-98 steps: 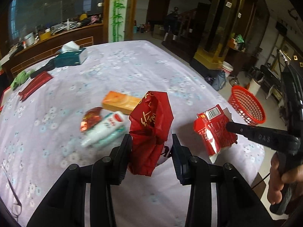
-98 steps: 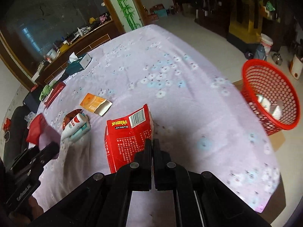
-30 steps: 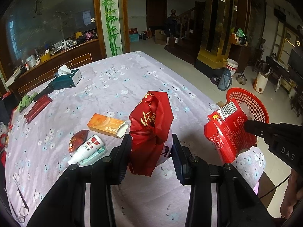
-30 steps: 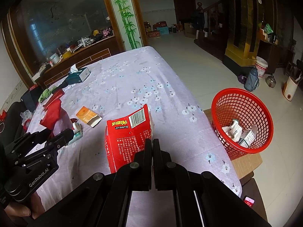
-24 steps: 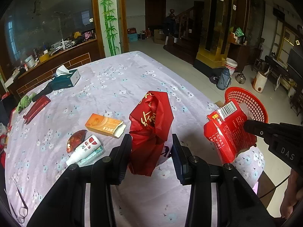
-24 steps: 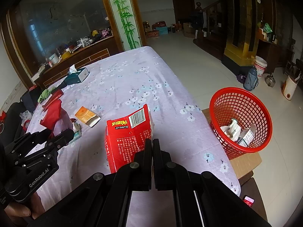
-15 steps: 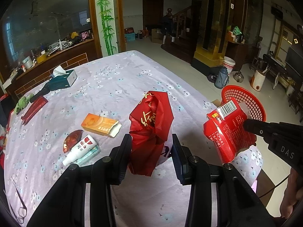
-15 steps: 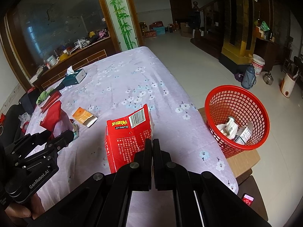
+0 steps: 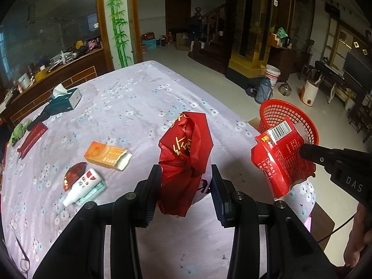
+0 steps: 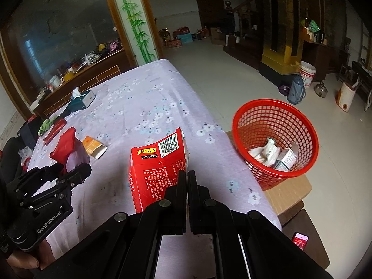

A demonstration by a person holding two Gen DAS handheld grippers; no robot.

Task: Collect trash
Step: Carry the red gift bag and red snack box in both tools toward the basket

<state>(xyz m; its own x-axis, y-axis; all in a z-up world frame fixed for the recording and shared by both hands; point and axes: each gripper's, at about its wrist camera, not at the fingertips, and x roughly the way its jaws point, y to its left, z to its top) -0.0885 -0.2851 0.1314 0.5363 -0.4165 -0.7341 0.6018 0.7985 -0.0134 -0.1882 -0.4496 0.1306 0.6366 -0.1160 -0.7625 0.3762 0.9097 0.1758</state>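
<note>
My left gripper (image 9: 186,179) is shut on a crumpled red plastic bag (image 9: 186,148), held above the flowered tablecloth. My right gripper (image 10: 186,176) is shut on a flattened red carton with a barcode (image 10: 158,165); the same carton (image 9: 279,158) shows at the right of the left wrist view, in front of the red mesh basket (image 9: 302,118). The basket (image 10: 276,121) stands on a low wooden stand beyond the table's right edge and holds several white and printed packages. On the table lie an orange box (image 9: 107,154), a white tube (image 9: 81,186) and a small red wrapper (image 9: 73,176).
A teal tissue box (image 9: 66,97), a red flat pack (image 9: 31,138) and a green cloth (image 9: 18,132) lie at the table's far left. Scissors (image 9: 23,255) lie near the front left edge. A thermos, a kettle and buckets stand on the floor beyond the basket.
Both grippers have risen and drifted toward the table's right side with their loads; the basket now looks closer and more of its inside shows. Neither grip has changed.
</note>
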